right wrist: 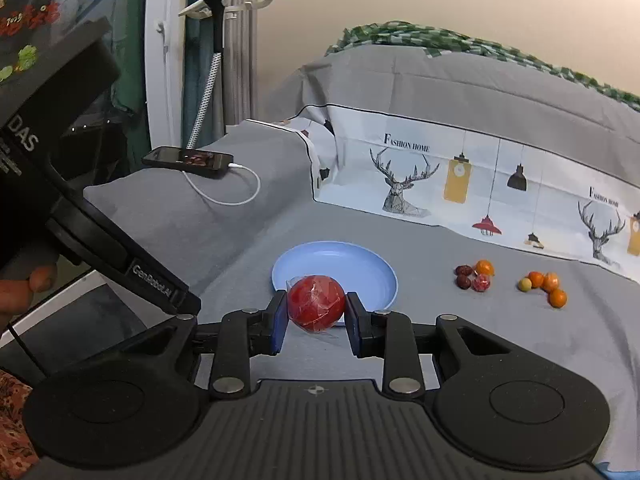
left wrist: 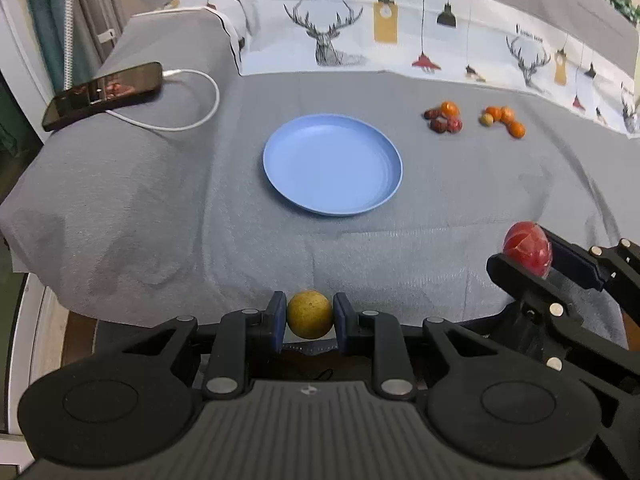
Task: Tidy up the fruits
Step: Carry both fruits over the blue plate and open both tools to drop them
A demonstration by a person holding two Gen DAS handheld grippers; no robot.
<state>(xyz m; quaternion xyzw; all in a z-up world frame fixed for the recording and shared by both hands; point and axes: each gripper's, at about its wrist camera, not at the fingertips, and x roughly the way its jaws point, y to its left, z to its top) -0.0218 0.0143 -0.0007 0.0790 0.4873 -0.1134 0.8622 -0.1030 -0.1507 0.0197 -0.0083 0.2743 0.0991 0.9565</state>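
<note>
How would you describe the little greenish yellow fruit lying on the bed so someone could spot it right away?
Start at the blue plate on the grey bedsheet and look right, past the first small cluster of dark red fruits to the farther cluster. The greenish yellow fruit sits at that cluster's left end, the only one there that is not orange.

A home bedroom. A bed covered in a grey fabric sheet [left wrist: 168,216] fills the scene, with a white printed bedcover showing deer heads and hanging lamps [right wrist: 480,184] folded behind. A black smartphone [left wrist: 102,94] charges on a white cable [left wrist: 188,116] atop a grey pillow. Curtains [right wrist: 236,52] hang nearby.
</note>
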